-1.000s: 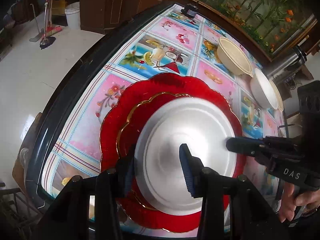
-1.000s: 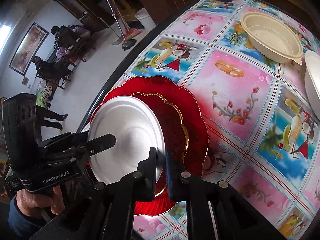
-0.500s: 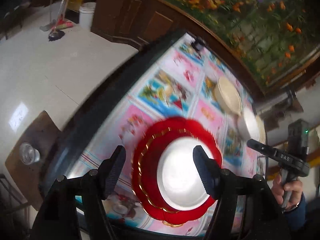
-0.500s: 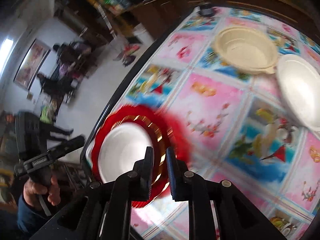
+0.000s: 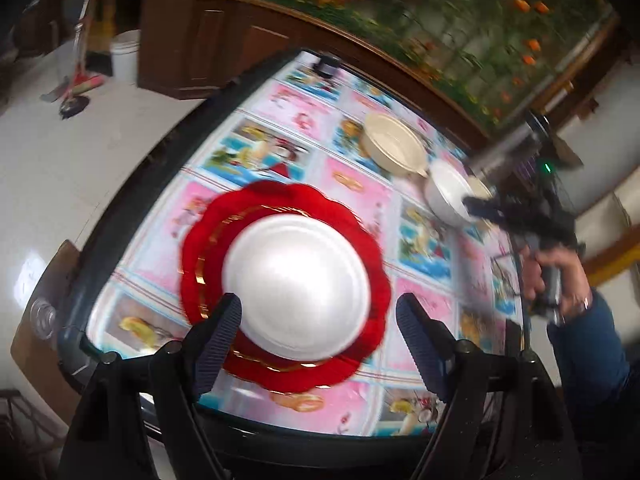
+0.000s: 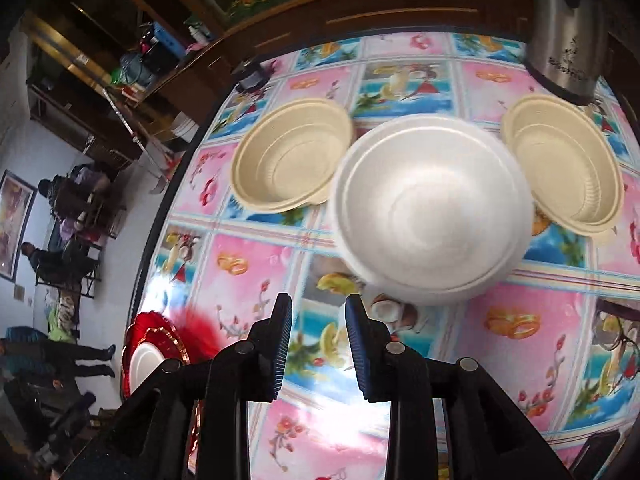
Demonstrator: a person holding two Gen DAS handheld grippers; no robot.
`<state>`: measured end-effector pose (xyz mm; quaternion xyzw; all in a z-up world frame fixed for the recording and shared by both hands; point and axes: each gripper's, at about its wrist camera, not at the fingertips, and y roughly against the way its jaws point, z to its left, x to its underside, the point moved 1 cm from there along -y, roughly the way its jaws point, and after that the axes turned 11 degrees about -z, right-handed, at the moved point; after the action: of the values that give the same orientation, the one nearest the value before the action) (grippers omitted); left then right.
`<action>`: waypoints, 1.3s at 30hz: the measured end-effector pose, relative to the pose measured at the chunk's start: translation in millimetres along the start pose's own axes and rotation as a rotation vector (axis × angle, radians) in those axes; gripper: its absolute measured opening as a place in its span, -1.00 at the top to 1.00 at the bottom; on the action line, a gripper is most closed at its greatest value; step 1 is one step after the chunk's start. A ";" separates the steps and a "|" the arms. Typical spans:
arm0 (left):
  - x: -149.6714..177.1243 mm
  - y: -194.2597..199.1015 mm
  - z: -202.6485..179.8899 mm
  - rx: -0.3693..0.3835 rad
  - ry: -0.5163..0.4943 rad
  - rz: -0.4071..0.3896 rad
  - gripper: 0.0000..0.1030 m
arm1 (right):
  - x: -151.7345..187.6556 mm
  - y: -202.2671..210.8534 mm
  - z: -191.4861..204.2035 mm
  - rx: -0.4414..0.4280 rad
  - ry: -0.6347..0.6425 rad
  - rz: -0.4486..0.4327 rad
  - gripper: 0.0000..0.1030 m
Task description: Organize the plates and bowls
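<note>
A bright fruit-print tablecloth (image 6: 256, 264) covers the table beside a pale tiled floor (image 5: 60, 168). The white plate (image 5: 296, 280) sits stacked on red plates (image 5: 360, 232). The left gripper (image 5: 318, 320) has just been opening wide (nothing between); the right gripper (image 6: 316, 320) has been opening narrowly, empty, before the white bowl (image 6: 432, 208).

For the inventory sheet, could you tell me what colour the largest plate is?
Red, with a scalloped rim; the large plate shows best in the left wrist view.
</note>
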<state>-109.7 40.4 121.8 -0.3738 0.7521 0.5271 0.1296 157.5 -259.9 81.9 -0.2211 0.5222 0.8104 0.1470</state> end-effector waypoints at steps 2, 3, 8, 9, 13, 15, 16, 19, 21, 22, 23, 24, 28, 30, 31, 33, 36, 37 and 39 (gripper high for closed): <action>5.8 -4.9 -10.2 0.014 -0.025 0.018 -0.53 | -7.4 -3.5 -12.2 0.046 -0.007 -0.017 0.42; 7.9 -6.1 -13.9 0.012 -0.038 0.024 -0.53 | -11.6 -7.2 -19.0 0.080 -0.003 -0.019 0.42; 16.0 -9.3 -27.9 0.026 -0.086 0.046 -0.53 | -19.4 -36.2 -58.3 0.189 -0.039 0.034 0.42; 16.9 -10.0 -29.8 0.028 -0.094 0.050 -0.53 | -19.1 -41.4 -62.1 0.197 -0.035 0.045 0.42; 20.6 -17.4 -37.2 0.037 -0.114 0.075 -0.53 | -15.2 -59.4 -70.8 0.219 -0.029 0.105 0.42; 20.7 -20.4 -41.2 0.042 -0.128 0.082 -0.53 | -11.0 -63.4 -72.9 0.223 -0.029 0.128 0.42; 20.5 -21.8 -43.1 0.044 -0.132 0.084 -0.53 | -9.2 -64.3 -73.1 0.223 -0.020 0.141 0.42; 20.1 -26.8 -48.6 0.052 -0.139 0.092 -0.53 | -2.2 -59.6 -70.2 0.223 0.015 0.156 0.42; 18.9 -30.9 -53.4 0.061 -0.144 0.097 -0.53 | 5.4 -55.4 -67.9 0.210 0.035 0.182 0.42; 18.3 -33.1 -56.6 0.066 -0.148 0.099 -0.53 | 9.7 -53.4 -66.8 0.204 0.043 0.194 0.42; 17.9 -34.7 -59.0 0.069 -0.151 0.101 -0.53 | 14.6 -50.9 -66.2 0.203 0.052 0.206 0.42; 17.8 -36.9 -62.5 0.075 -0.157 0.104 -0.53 | 21.2 -47.7 -65.8 0.202 0.064 0.221 0.42; 18.1 -45.7 -78.3 0.100 -0.180 0.121 -0.53 | 48.3 -32.6 -62.7 0.168 0.100 0.273 0.42; 18.7 -49.7 -86.8 0.111 -0.190 0.126 -0.53 | 64.9 -22.0 -59.0 0.141 0.121 0.296 0.42; 18.9 -51.4 -90.5 0.116 -0.195 0.129 -0.53 | 75.6 -15.5 -56.9 0.134 0.134 0.311 0.42; 20.0 -54.8 -99.7 0.127 -0.208 0.136 -0.53 | 95.7 -2.8 -53.8 0.105 0.149 0.335 0.42; 23.0 -61.1 -111.3 0.141 -0.221 0.150 -0.53 | 118.3 13.5 -49.9 0.059 0.162 0.363 0.42; 23.9 -62.9 -114.4 0.145 -0.225 0.154 -0.53 | 122.7 20.9 -49.8 0.034 0.158 0.358 0.42; 25.6 -66.0 -122.2 0.151 -0.233 0.160 -0.53 | 126.1 40.0 -49.4 -0.011 0.142 0.325 0.42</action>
<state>-56.8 -90.1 111.0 -0.2381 0.7970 0.5173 0.2014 40.5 -320.5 31.0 -0.1913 0.5559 0.8085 -0.0246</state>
